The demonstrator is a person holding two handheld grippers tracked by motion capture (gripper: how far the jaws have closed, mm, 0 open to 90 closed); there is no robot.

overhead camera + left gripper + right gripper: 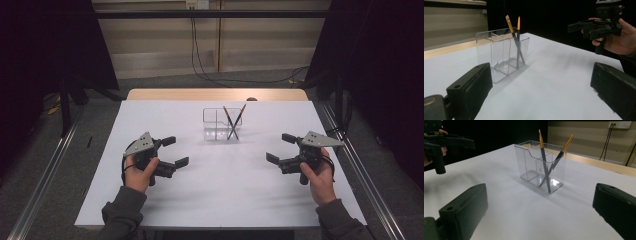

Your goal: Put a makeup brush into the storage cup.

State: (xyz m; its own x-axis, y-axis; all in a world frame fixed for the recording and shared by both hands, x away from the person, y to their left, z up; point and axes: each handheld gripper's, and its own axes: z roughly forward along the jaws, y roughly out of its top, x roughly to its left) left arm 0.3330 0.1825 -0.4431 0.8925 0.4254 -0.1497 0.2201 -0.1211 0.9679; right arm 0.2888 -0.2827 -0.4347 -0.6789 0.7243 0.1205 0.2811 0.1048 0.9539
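A clear plastic organizer (215,125) (499,53) (534,162) with several compartments stands upright at the middle back of the white table (220,185). Two brushes (233,122) (515,35) (549,167) with orange-gold upper ends and dark grey lower parts cross each other in its right end compartment. My left gripper (176,151) (541,95) hovers open at the left, in front of the organizer, with nothing between its jaws. My right gripper (280,147) (541,215) hovers open at the right, likewise holding nothing. Both point inward toward the table's middle.
A wooden strip (217,94) runs along the table's far edge. Dark curtains hang at both sides, and black cables (200,65) trail down the back wall. Metal rails (45,175) run along the floor on both sides.
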